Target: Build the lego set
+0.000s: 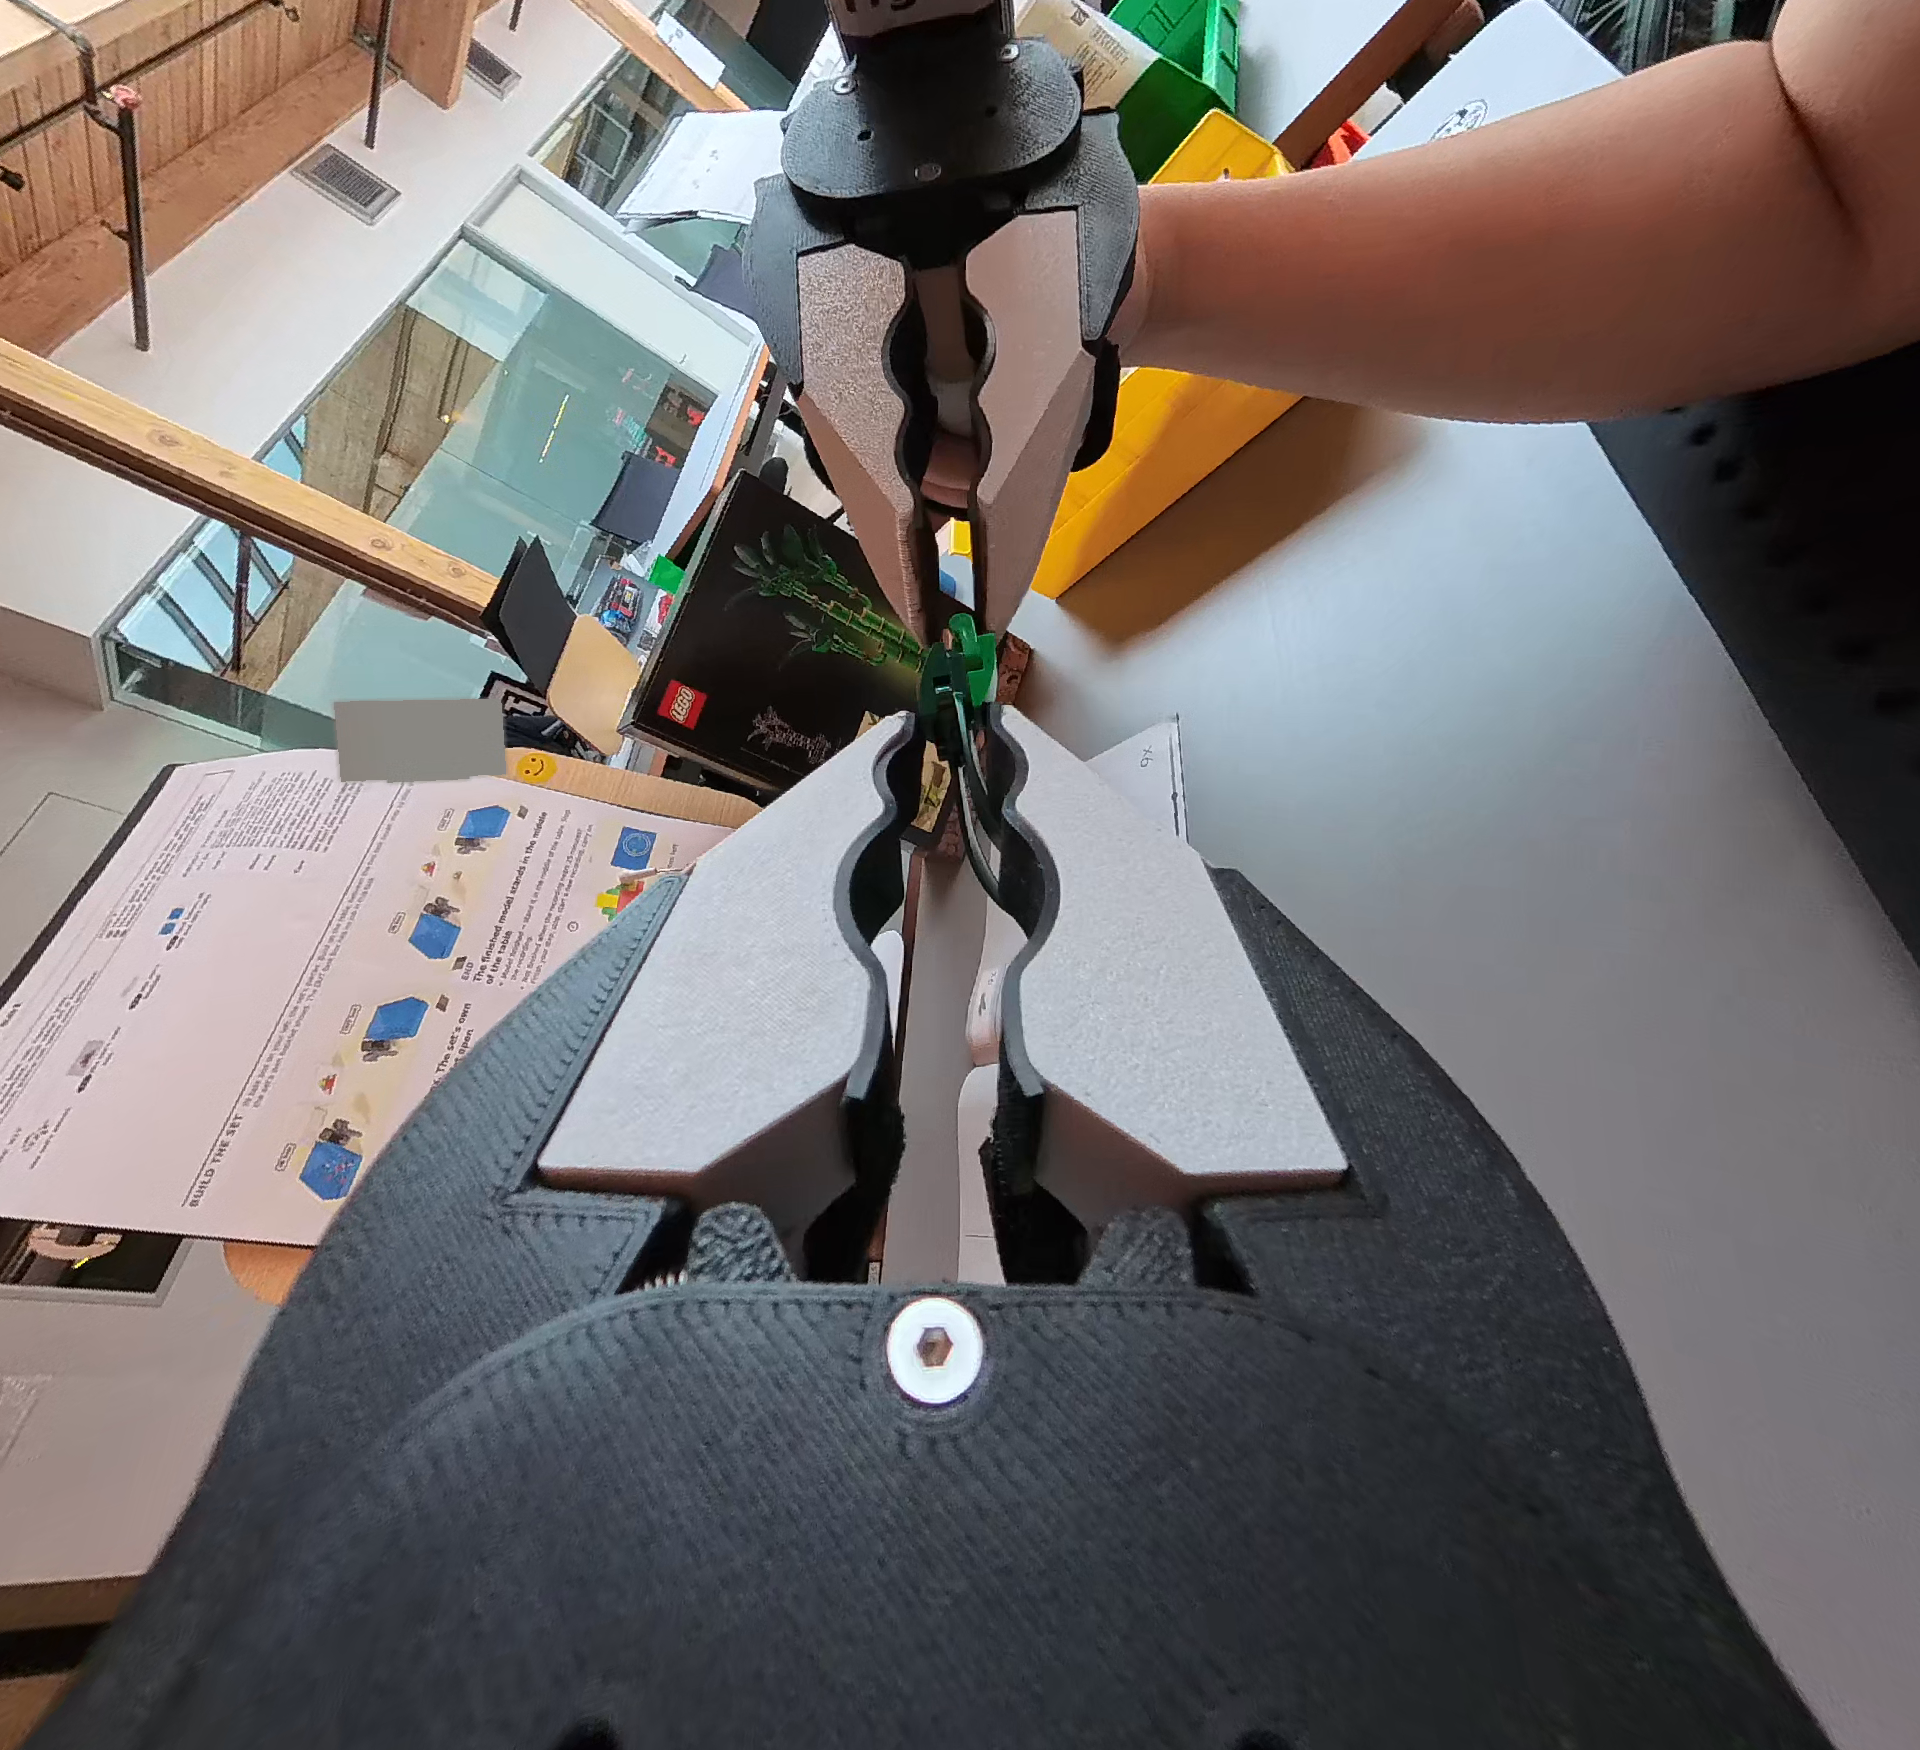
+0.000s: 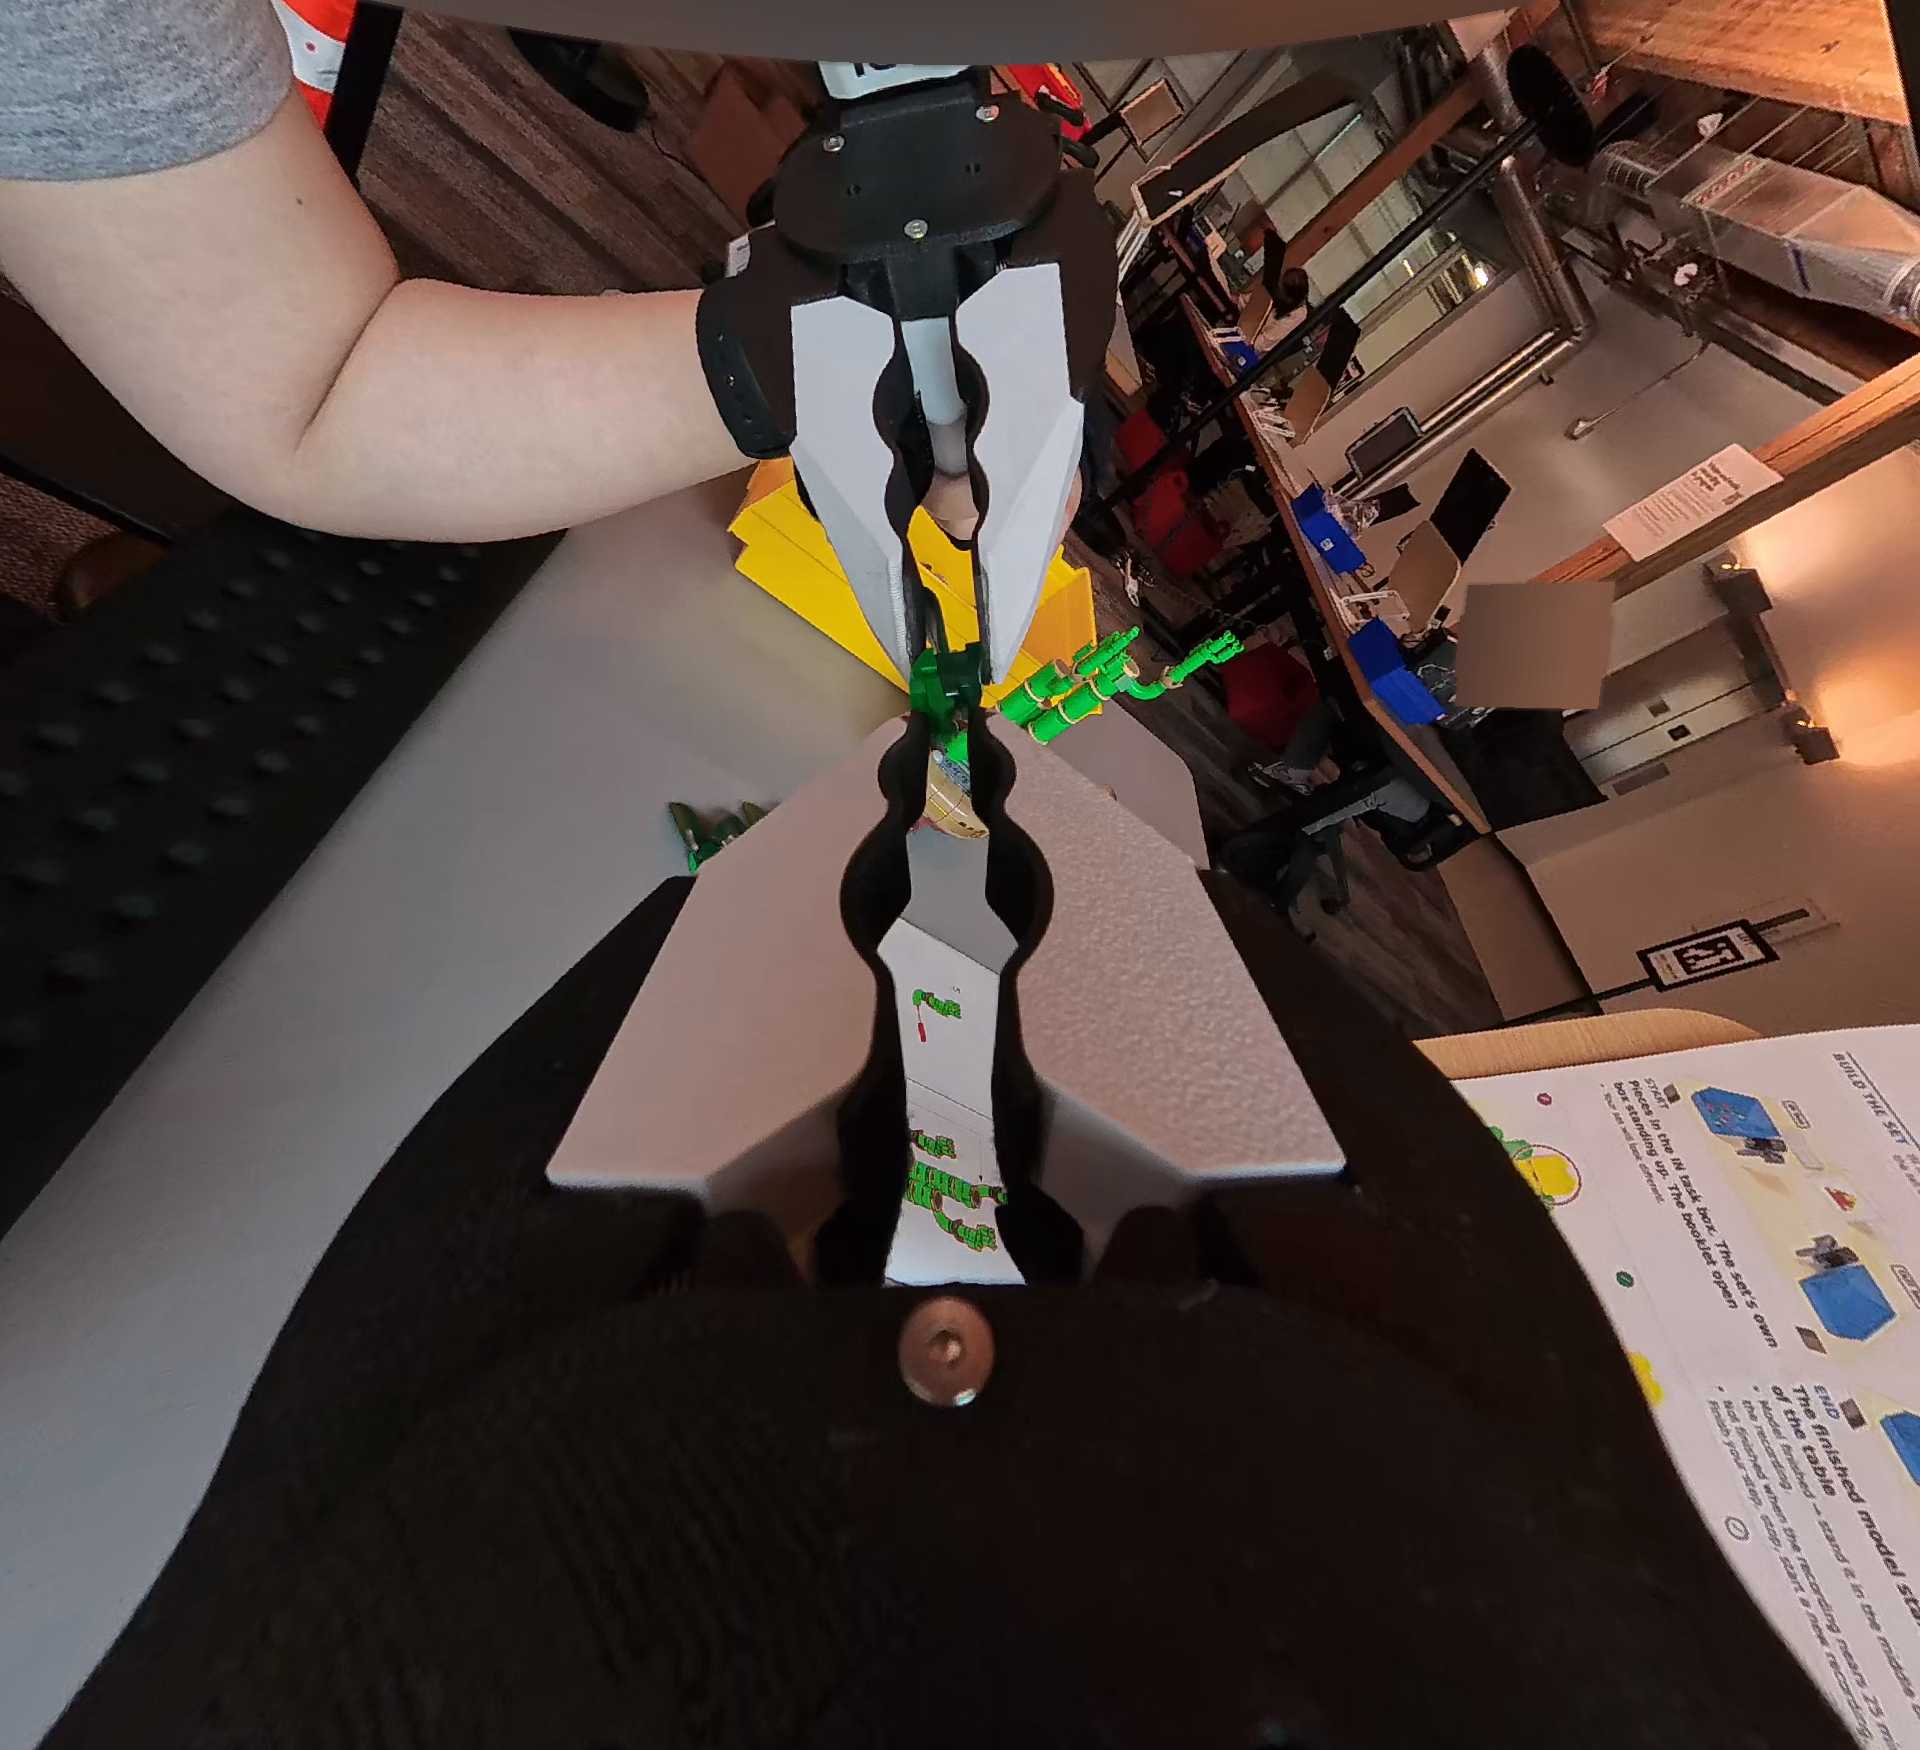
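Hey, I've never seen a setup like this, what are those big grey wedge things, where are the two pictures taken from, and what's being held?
There is no robot here. A person holds a hand-held gripper in each hand, and each gripper carries a camera looking along its two grey fingers. So each picture shows its own gripper large at the bottom and the other one facing it from the top.

The left gripper and the right gripper meet tip to tip, both closed on small green lego pieces, apparently pressing them together above the white table.

On the table lie a yellow bin, the dark lego box, a printed instruction sheet and a partly built green stalk.
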`<state>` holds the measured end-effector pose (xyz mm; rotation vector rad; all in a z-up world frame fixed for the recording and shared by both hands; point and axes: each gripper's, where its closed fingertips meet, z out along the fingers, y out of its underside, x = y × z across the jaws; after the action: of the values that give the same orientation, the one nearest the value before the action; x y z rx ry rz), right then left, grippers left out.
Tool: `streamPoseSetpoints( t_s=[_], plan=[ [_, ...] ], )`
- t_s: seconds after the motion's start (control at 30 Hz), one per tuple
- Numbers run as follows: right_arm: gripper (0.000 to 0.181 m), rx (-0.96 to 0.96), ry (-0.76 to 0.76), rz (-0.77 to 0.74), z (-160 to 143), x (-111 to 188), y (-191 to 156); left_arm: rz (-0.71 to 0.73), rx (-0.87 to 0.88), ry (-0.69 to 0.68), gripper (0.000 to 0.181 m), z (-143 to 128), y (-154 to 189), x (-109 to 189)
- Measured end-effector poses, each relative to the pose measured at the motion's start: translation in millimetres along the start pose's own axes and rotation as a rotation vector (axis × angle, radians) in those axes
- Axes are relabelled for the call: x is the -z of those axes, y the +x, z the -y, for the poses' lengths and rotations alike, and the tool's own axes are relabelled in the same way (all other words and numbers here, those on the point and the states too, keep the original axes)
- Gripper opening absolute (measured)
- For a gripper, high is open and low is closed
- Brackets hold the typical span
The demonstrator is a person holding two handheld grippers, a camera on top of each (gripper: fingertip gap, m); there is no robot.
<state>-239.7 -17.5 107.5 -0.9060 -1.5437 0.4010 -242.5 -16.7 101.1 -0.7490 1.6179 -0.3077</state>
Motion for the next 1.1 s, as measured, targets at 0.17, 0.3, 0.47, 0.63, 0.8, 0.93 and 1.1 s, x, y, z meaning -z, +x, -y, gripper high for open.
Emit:
streamPoseSetpoints(
  t_s=[0.17,0.3,0.47,0.63,0.8,0.93,1.1],
  plan=[
    [0.004,0.005,0.007,0.000,1.5,-0.3,-0.2,0.005,-0.005,-0.002,0.009,0.8,-0.6,0.8],
    [0.003,0.004,-0.004,0.021,-0.2,-0.9,-2.9,-0.009,-0.007,-0.008,0.009,0.0,1.9,0.9],
    [0.002,0.023,-0.023,0.026,-3.3,-1.1,-4.4,-0.020,-0.007,-0.019,0.009,-1.8,3.7,-0.2],
    [0.003,0.002,0.002,0.012,-0.9,-2.0,-1.6,-0.007,-0.004,-0.015,0.009,-1.4,1.0,1.1],
    [0.029,-0.031,-0.027,0.019,-4.7,-5.9,-3.2,-0.011,0.003,-0.013,0.009,-1.8,1.0,2.6],
    [0.023,0.003,-0.005,-0.001,0.7,-7.5,-1.6,-0.018,0.003,-0.019,0.009,-2.8,2.3,0.8],
    [0.022,-0.011,-0.016,-0.010,-3.5,-2.5,1.6,-0.011,0.002,-0.019,0.009,-2.6,1.1,1.9]
  ],
)
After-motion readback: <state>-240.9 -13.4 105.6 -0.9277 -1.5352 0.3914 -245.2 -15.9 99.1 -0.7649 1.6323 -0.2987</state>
